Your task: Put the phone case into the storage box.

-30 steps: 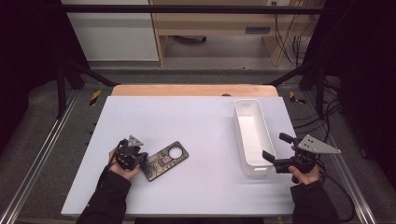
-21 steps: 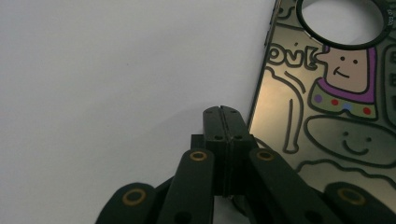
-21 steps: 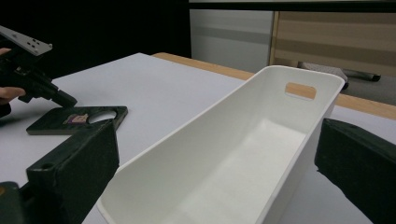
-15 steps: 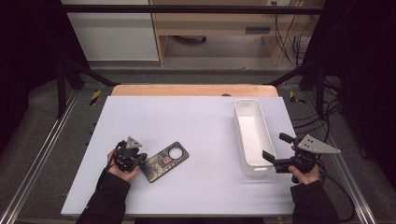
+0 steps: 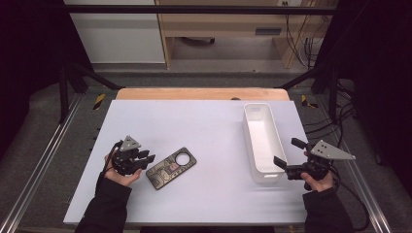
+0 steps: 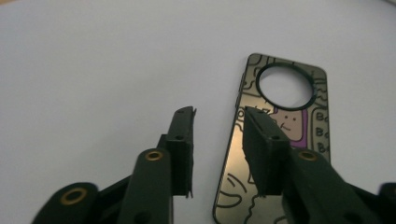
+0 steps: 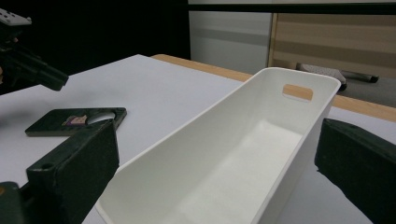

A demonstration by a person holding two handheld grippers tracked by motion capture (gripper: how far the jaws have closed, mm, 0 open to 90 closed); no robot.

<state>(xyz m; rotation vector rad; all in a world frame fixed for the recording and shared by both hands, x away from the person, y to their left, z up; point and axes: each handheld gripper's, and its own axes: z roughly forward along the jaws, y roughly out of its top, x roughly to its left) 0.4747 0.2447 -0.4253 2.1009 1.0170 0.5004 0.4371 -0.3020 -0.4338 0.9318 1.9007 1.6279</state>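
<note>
A dark phone case (image 5: 171, 168) with cartoon drawings and a round hole lies flat on the white table (image 5: 204, 131). My left gripper (image 5: 147, 159) hovers at its near-left end. In the left gripper view its jaws (image 6: 217, 114) have just been opening; they stand apart above the case (image 6: 303, 126), one over its edge, and press on nothing. My right gripper (image 5: 287, 151) stands open beside the near right corner of a white bin (image 5: 257, 109). In the right gripper view the jaws (image 7: 217, 135) frame the empty bin (image 7: 196, 149), with the case (image 7: 70, 122) beyond.
The bin stands lengthwise on the table's right side. A wooden strip (image 5: 199, 93) borders the far edge. Metal frame rails (image 5: 43, 160) run along both sides. The left gripper (image 7: 28, 70) shows far off in the right gripper view.
The left gripper's jaws have parted and the hand has risen slightly at the case's end. The case stays flat on the table. The right gripper and bin have not moved.
</note>
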